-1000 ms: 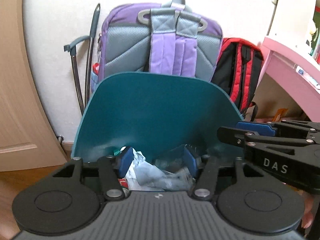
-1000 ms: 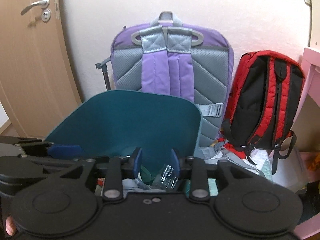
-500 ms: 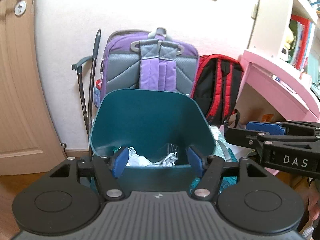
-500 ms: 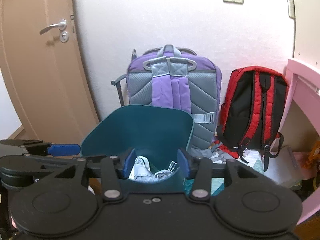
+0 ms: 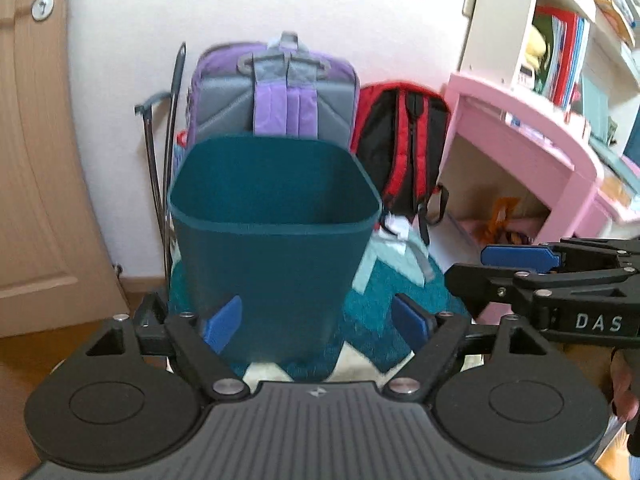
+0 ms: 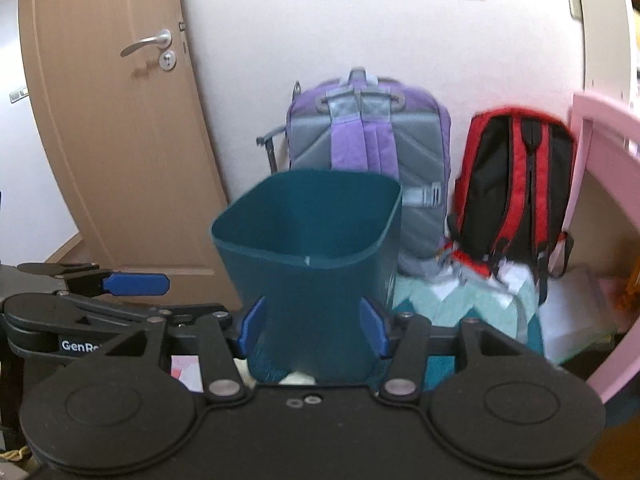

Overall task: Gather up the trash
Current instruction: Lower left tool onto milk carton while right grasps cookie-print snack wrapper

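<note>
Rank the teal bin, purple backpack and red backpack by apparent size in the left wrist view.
1. Teal bin, largest, though it stands nearest the camera.
2. Purple backpack, partly hidden behind the bin.
3. Red backpack, smallest.

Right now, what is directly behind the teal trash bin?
A purple and grey backpack stands behind the teal trash bin, against the white wall. Its straps and top handle show; its lower part is covered by the bin. A red and black backpack stands beside it.
</note>
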Demonstrator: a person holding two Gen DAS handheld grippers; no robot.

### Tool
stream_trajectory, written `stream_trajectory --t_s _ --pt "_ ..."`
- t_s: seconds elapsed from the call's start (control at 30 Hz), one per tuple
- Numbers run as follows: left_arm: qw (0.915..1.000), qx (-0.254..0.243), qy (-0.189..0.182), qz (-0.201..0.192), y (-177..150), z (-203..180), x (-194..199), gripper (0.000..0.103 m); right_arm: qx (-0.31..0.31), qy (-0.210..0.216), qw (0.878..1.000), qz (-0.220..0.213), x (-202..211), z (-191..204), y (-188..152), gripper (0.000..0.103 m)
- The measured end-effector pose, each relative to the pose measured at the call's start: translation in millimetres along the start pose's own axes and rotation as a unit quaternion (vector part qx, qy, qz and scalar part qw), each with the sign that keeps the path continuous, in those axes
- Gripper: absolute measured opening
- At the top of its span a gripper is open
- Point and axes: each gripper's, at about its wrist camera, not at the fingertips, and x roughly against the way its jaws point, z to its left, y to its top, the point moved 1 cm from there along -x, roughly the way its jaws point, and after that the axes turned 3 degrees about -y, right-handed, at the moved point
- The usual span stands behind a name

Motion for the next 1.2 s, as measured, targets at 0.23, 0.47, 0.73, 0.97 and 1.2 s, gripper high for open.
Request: stream_trajectory --t_s 0.23,0.47,0.73,0.97,1.2 --pt "0.9992 0.028 -0.01 0.026 -65 8 -32 0.102 -0.026 0.012 0.997 0.064 -37 -23 -73 0.054" --pt "0.9911 0.071 -0.033 0.108 -139 30 -110 0.103 -0.08 -0.015 0.985 0.155 -110 -60 -161 0.055" --pt "0.9656 0.115 -0.03 0.232 -224 62 -215 0.103 -0.111 -0.028 0.959 0.258 -207 -94 -259 0.055" --pt "0.9486 0.099 0.003 0.301 -282 72 -294 0.103 -0.134 -0.041 0.935 0.326 -278 -116 -325 0.055" --pt "0.9301 0.066 0.025 0.36 -337 71 -371 0.103 -0.152 -0.061 0.905 0.392 -341 -137 -393 0.054"
